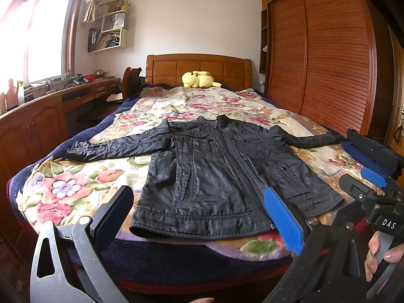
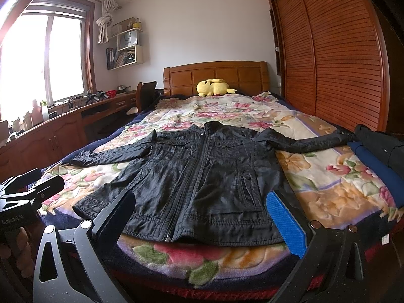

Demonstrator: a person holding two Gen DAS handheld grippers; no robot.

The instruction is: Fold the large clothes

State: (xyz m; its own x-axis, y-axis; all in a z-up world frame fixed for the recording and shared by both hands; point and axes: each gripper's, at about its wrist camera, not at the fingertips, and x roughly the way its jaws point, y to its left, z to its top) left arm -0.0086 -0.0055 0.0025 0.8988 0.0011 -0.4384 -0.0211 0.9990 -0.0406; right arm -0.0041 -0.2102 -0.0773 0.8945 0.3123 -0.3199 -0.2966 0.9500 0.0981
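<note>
A black zip-up jacket [image 1: 214, 171] [image 2: 202, 171] lies face up on the floral blanket [image 1: 75, 186] [image 2: 328, 176]. Both sleeves are spread out to the sides, and the hem is at the near edge of the bed. My left gripper [image 1: 199, 212] hovers just before the hem, open wide and empty. My right gripper [image 2: 202, 214] also hangs open before the hem with nothing between its fingers. Each gripper shows a blue pad [image 1: 282, 222] [image 2: 285, 222] on its right finger. A hand [image 1: 378, 255] holds the right gripper's handle.
Folded blue and black clothes [image 2: 376, 156] sit at the bed's right edge by the right sleeve's cuff. A yellow plush toy [image 1: 199, 78] rests against the headboard. A louvred wooden wardrobe [image 1: 328, 63] runs along the right, and a wooden desk [image 1: 38, 116] along the left.
</note>
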